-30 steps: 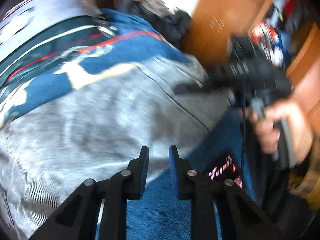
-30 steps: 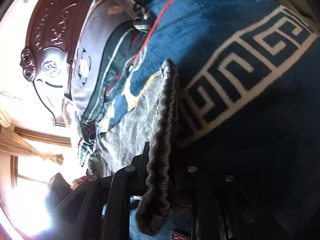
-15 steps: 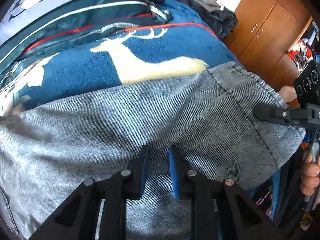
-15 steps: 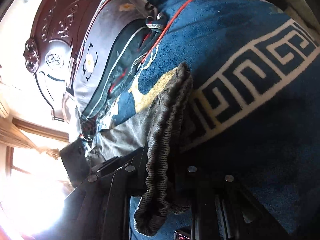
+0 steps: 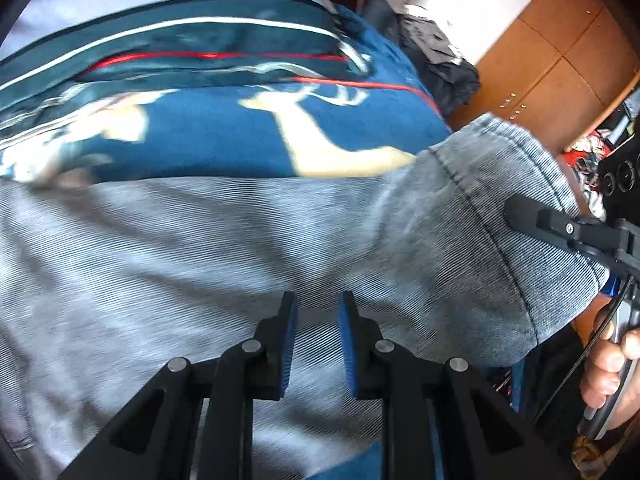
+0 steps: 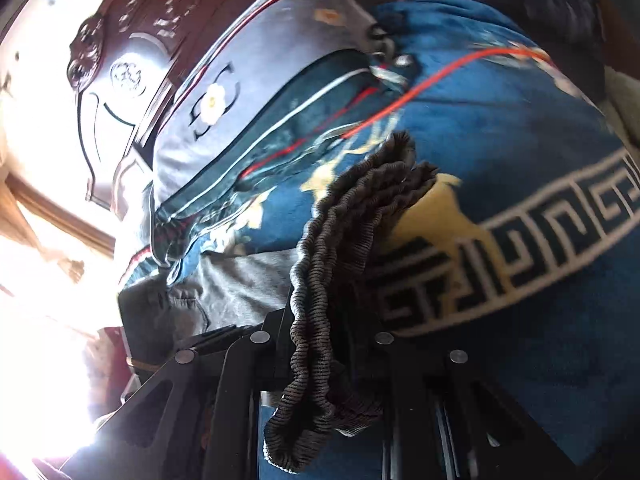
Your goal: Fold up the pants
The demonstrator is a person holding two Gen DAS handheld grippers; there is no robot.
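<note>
Grey denim-look pants point(image 5: 240, 248) lie spread across a blue blanket point(image 5: 224, 140) with cream deer figures. My left gripper point(image 5: 318, 312) hovers low over the middle of the pants, its blue pads a narrow gap apart with nothing between them. At the right edge of the left wrist view, my right gripper point(image 5: 560, 228) pinches the pants' end, with a hand point(image 5: 612, 364) on its handle. In the right wrist view, the right gripper point(image 6: 320, 320) is shut on the ribbed elastic waistband point(image 6: 328, 264), which is bunched and raised off the blanket point(image 6: 520, 140).
A carved dark headboard point(image 6: 120, 60) and a grey-and-green pillow point(image 6: 240, 80) stand at the bed's head. Wooden cabinets point(image 5: 540, 60) and a pile of dark clothes point(image 5: 440, 60) lie beyond the bed's far side. Strong window glare fills the left of the right wrist view.
My left gripper has travelled from the blanket's edge to over the pants. The right gripper has risen with the waistband, lifting that end of the pants; both views have rolled.
</note>
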